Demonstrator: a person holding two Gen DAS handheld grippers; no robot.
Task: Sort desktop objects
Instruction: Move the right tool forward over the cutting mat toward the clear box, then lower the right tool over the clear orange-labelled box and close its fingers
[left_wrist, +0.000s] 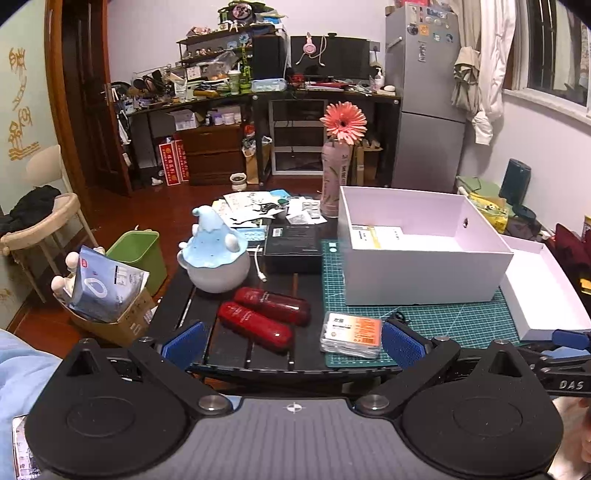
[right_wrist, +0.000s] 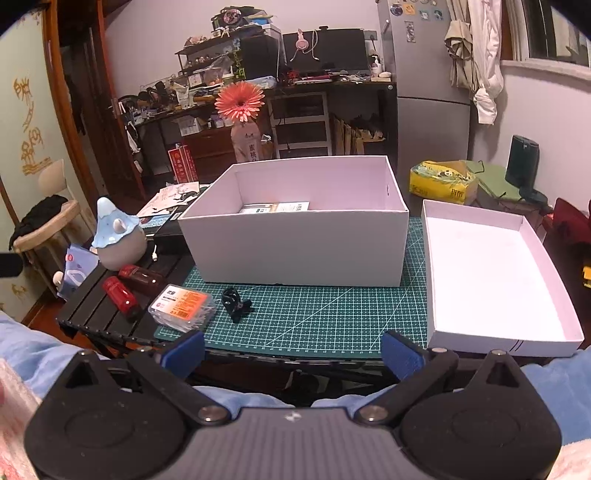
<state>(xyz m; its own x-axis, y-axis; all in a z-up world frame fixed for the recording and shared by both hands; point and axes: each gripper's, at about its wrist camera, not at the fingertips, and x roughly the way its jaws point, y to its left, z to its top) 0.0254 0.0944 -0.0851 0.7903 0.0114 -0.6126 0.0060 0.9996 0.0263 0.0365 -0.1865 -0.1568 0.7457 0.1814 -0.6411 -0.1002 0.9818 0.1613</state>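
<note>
Both sets of tongs are spread wide with nothing between the blue pads, hanging back at the near edge of the black slatted table (left_wrist: 236, 354).

From my left tongs (left_wrist: 291, 341), the closest thing is the clear plastic case with the orange label (left_wrist: 351, 334), lying flat on the near-left corner of the green cutting mat (left_wrist: 443, 317), just ahead and a bit right of centre, almost against the right pad. Left of it are two dark red oblong cases (left_wrist: 264, 317), side by side, long axes running diagonally from far-left to near-right. Further out sits the blue-and-white ceramic gnome-shaped pot (left_wrist: 216, 258).

From my right tongs (right_wrist: 293, 350), that same case (right_wrist: 183, 306) is ahead and well off to the left, with a small black clip-like thing (right_wrist: 236, 304) just to its right on the mat. Straight ahead is the big open white cardboard box (right_wrist: 295, 247) with a couple of flat packages already in the bottom, and its shallow white lid (right_wrist: 495, 280) lies open side up to the right.

So I'd say the left side is nearer the loose stuff, and the box lies ahead-right of it. Can't tell whether this is early or late in the sort.
</note>
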